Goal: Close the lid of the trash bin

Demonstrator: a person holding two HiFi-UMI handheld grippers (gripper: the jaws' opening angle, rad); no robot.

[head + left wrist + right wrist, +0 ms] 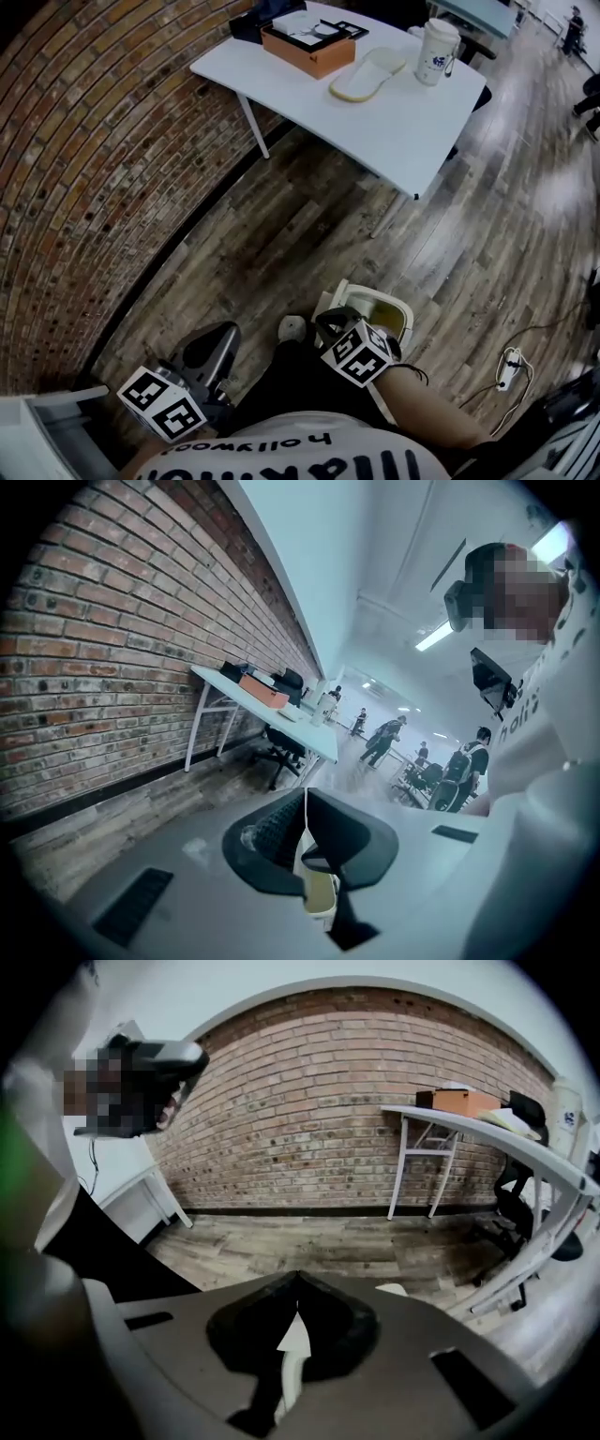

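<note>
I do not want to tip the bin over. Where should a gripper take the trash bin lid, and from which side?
Likely its free edge, from above. The trash bin stands on the floor with its mouth open upward, just beyond the right gripper, whose jaws are shut. The lid itself is mostly hidden there, so its hinge side cannot be told.

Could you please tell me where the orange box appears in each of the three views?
Head view: the orange box sits top centre, on the white table.
Left gripper view: the orange box is small, just left of centre.
Right gripper view: the orange box is at the upper right.
Shared landmark: the brick wall beside the table.
</note>
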